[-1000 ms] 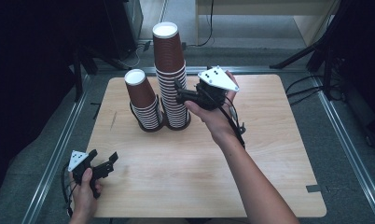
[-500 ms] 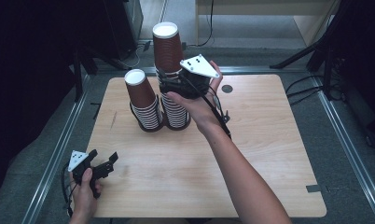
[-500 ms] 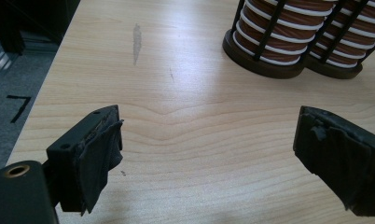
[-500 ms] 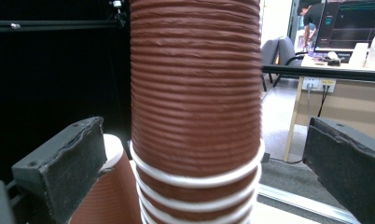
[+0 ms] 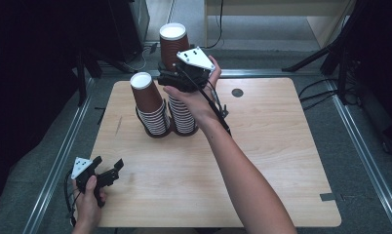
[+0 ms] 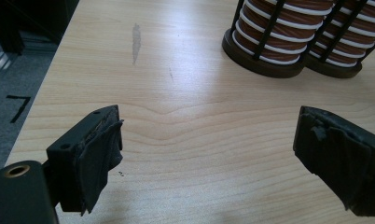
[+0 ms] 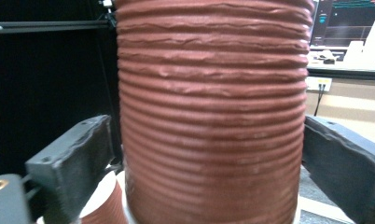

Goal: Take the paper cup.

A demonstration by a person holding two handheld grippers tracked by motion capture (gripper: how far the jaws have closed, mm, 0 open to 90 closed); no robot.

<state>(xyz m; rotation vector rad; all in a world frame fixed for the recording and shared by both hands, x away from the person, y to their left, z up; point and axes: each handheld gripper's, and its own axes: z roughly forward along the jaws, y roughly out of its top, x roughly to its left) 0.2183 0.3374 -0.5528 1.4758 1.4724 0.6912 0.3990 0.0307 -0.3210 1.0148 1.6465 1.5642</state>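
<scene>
The right hand-held gripper (image 5: 177, 78) is raised above the wooden surface (image 5: 262, 146) at the upper part of the taller stack of brown paper cups (image 5: 177, 73), with the grey three-cornered plate (image 5: 196, 58) on top of it and its cable trailing back along the person's forearm. In the right gripper view the ribbed brown wall of the top cup (image 7: 211, 116) stands upright between this gripper's two black jaws; the jaws are spread on either side of the cup, the right one about touching the cup's wall and the left one with a thin gap beside it, so it is released rather than clamped. Just beside and below this gripper, on its left, stands the shorter stack of cups (image 5: 149, 105), its white-rimmed top cup lower than the gripper. Both stacks sit in dark wire holders (image 6: 265, 51) whose round bases touch each other on the surface. The left hand-held gripper (image 5: 108, 174) is held low near the front left corner of the surface, well apart from the stacks, which lie ahead of it and to its right. In the left gripper view its padded jaws stand wide apart, released, with bare wood between them.
</scene>
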